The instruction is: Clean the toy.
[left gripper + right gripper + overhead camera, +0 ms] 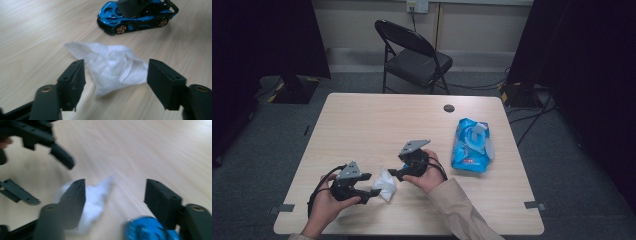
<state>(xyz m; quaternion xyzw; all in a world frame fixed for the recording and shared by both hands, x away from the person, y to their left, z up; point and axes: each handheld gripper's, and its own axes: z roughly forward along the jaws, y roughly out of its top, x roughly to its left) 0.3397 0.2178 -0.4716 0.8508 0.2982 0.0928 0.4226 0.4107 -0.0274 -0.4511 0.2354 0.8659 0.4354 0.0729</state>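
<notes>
A crumpled white tissue [386, 185] lies on the wooden table [362, 125] near its front edge. My left gripper [372, 184] is open around it. In the left gripper view the tissue [112, 67] sits between the two black jaws of the left gripper [116, 63], its edge close to the right one. A blue toy car [135, 17] with orange wheels stands just beyond the tissue, and the right gripper's dark body [132, 6] hangs over it. The right gripper [115, 183] is open, with the blurred blue car [147, 230] low between its jaws and the tissue [95, 205] behind its left jaw.
A blue pack of wipes [472, 145] lies at the right of the table, its lid flap up. A cable hole [449, 108] sits near the far edge. Behind the table stands a black folding chair [414, 55]. Cables run across the floor at the right.
</notes>
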